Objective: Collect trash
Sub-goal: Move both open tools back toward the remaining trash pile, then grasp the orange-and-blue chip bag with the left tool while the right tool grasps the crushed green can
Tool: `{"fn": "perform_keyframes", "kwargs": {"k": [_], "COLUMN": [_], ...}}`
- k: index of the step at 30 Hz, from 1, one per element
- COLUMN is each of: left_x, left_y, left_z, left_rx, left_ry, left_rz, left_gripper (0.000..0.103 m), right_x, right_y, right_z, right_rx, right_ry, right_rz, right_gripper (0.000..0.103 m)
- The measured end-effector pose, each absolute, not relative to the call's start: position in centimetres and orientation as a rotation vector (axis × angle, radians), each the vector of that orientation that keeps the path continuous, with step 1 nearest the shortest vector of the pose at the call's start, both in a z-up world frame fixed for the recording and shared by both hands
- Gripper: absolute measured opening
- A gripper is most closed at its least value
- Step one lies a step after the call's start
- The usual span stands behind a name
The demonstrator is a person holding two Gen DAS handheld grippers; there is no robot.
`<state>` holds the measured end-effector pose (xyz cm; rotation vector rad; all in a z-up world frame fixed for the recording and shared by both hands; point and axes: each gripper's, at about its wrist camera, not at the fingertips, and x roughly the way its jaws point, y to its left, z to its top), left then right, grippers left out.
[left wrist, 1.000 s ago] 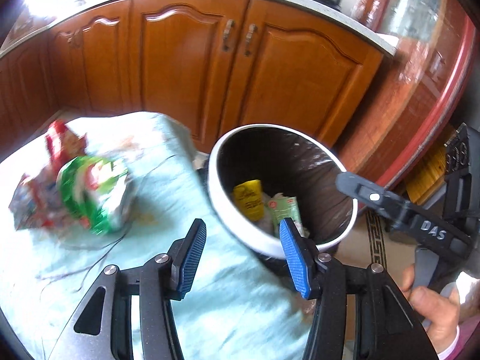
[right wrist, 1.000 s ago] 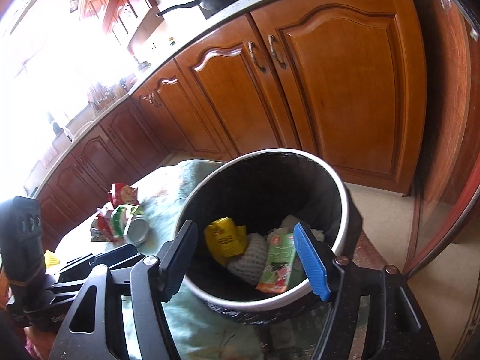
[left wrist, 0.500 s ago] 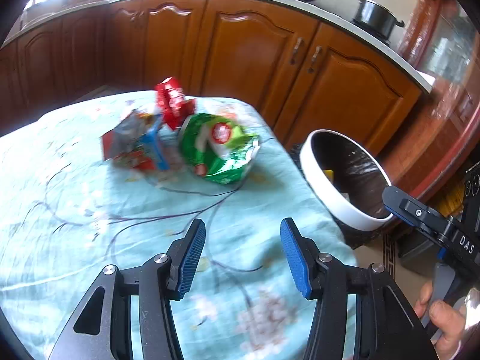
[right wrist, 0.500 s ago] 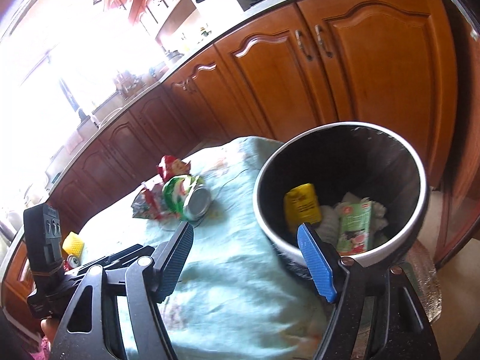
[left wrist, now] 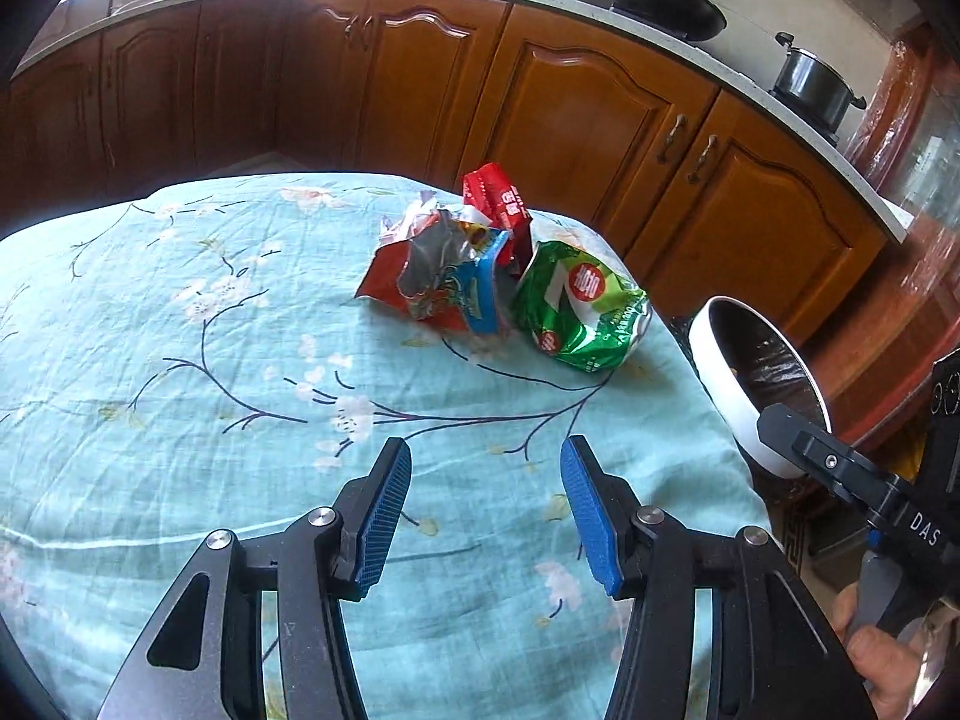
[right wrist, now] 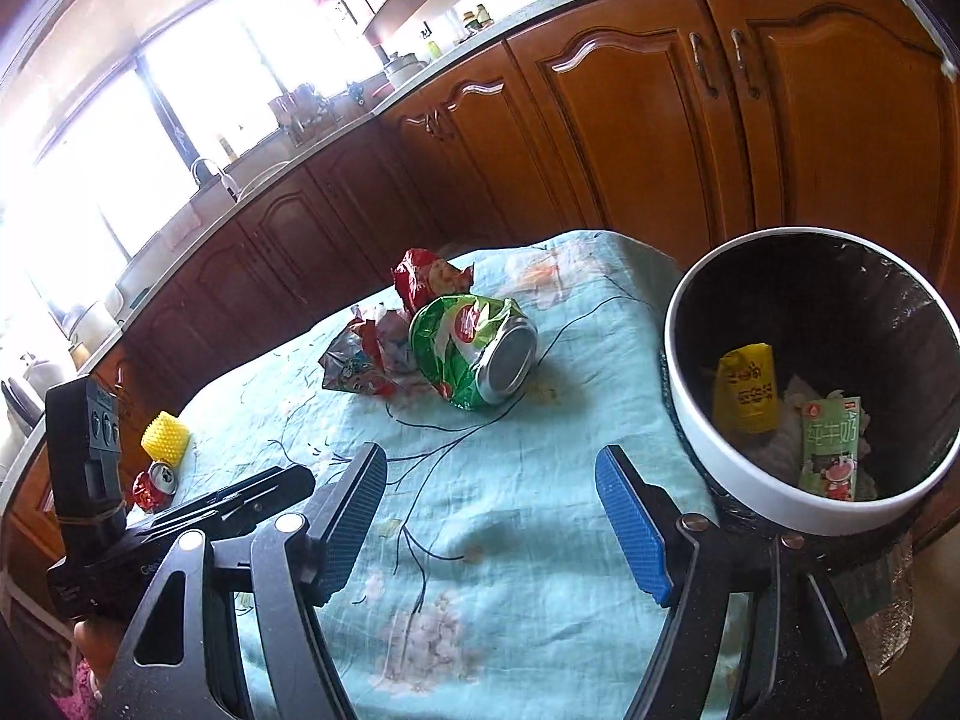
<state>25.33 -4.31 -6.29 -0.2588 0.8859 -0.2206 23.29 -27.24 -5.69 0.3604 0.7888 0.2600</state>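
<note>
Trash pile sat far-centre on the worktop (left wrist: 180, 372), covered in teal floral cloth. Green crumpled bag (left wrist: 576, 315) with a red round label, silver inside showing at its open end; red-blue torn wrapper (left wrist: 441, 282) touching its left; red packet (left wrist: 501, 207) just behind. White-rimmed bin (right wrist: 750, 480) with black liner stood at the right edge, holding a yellow pack (right wrist: 747, 390) and a green carton (right wrist: 831, 447), both with Chinese print. Left gripper (left wrist: 486, 519) fingers spread, holding nothing; right gripper (right wrist: 492, 525) likewise, "DAS" on its body.
</note>
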Motion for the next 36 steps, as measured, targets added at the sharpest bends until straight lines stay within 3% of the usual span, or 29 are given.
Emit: {"fn": "perform_keyframes", "kwargs": {"k": [25,30,34,36], "left_x": [35.2,37.3,38.2,38.2], "left_y": [-1.4,-2.0,-2.5,-2.9], "left_z": [-6.7,-7.9,-8.8,-9.1], "left_rx": [-0.297,-0.282,-0.265,-0.243], "left_ry": [0.863,0.885,0.908,0.905], "left_rz": [-0.119,-0.141,-0.169,-0.18], "left_gripper": [0.05,0.048,0.028,0.017], "right_x": [31.8,33.2,33.6,33.3], "right_y": [-24.8,-24.8,-24.7,-24.8], "right_z": [-7.9,-9.0,-9.7,-9.8], "right_rx": [0.37,0.392,0.391,0.391], "right_ry": [0.83,0.862,0.885,0.878], "right_rz": [0.249,0.245,0.242,0.248], "right_gripper": [0.072,0.052,0.014,0.009]}}
